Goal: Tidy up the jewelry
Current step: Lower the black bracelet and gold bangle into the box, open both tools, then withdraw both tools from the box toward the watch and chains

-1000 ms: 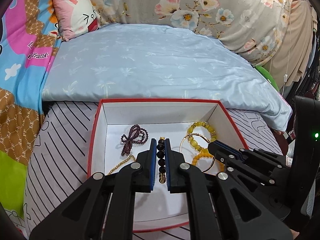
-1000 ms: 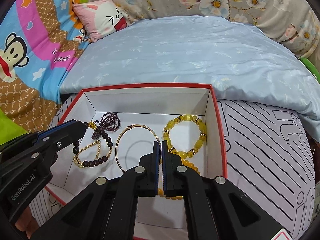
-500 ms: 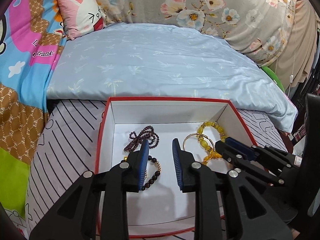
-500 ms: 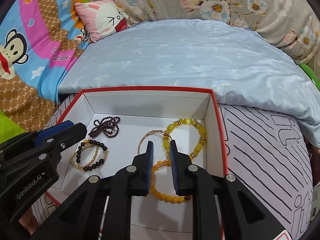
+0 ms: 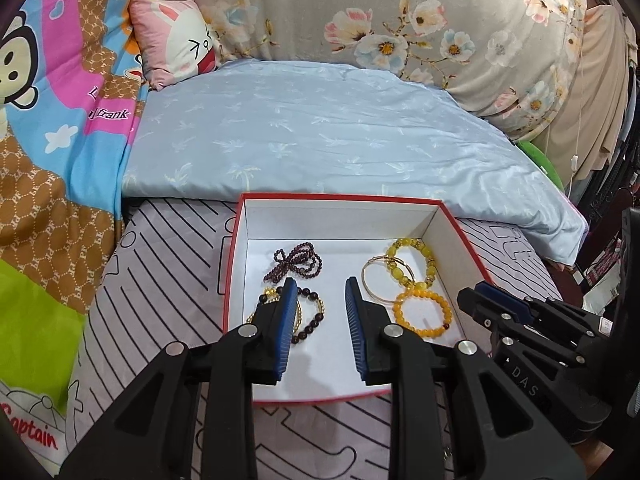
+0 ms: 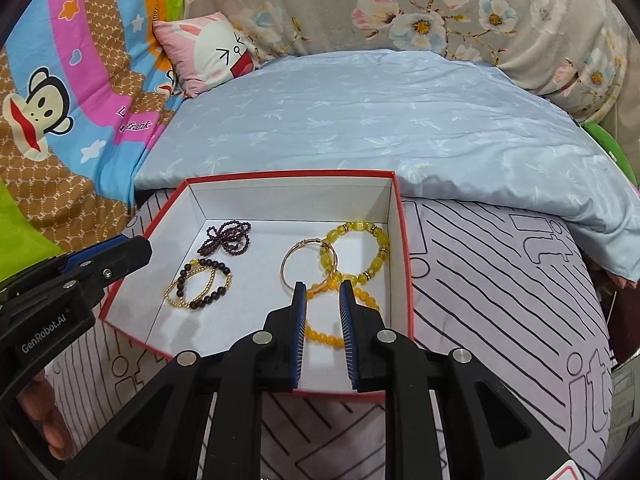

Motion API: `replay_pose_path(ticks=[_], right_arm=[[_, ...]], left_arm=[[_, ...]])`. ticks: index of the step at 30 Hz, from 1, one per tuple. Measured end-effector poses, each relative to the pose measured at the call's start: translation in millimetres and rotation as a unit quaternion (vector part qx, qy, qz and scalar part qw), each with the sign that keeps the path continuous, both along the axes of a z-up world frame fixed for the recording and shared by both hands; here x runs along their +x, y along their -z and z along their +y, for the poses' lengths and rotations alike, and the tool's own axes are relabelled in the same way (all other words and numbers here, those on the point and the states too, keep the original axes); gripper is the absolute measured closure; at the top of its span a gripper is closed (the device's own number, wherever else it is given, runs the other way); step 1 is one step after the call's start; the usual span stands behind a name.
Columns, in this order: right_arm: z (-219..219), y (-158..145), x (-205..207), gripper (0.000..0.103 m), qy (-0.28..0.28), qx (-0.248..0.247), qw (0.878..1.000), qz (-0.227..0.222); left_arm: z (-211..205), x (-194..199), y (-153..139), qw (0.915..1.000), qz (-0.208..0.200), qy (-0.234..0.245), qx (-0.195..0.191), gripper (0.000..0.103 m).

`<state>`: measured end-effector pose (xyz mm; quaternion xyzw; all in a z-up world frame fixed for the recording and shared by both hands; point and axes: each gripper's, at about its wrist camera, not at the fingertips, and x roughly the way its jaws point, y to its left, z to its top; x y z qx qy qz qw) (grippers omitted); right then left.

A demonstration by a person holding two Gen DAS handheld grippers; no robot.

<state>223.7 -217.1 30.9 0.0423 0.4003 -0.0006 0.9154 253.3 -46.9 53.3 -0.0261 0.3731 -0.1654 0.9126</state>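
Inside the red-rimmed box [image 6: 403, 248] on the bed, both tongs now stand released, where a second ago each was clenched on a bracelet. The left tongs [image 5: 320, 320] have dropped the dark beaded bracelet [image 6: 200, 284]; the right tongs [image 6: 322, 308] have freed the orange beaded bracelet [image 5: 424, 312]. Everything apparently lies sorted: a knotted garnet strand [image 6: 228, 236], a thin, rigid gold bangle [image 6: 304, 264], a chunky, glossy yellow bracelet [image 6: 356, 252] on smooth white card.
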Motion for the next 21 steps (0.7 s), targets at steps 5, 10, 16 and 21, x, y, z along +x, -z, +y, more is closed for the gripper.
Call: replay_pose_path(ticks=[5,10,16,21], right_arm=[[-4,-5,-28,0.085,0.006,0.001,1.000,-0.001],[-8,-7,-54,0.085,0.010,0.001,1.000,0.000],[-10,-5,-87,0.085,0.015,0.005,1.000,0.005],[-10,0,-112,0.085,0.020,0.008,1.000,0.012]], left_arm=[[6,-23,-6,1.0000,-0.002,0.001,-0.002,0.079],[11,-46,-7,1.0000,0.000,0.001,0.000,0.079],[14,-73,-5,1.0000,0.007,0.001,-0.001,0.079],[12,-96,5,0.9998,0.021,0.008,0.002,0.079]])
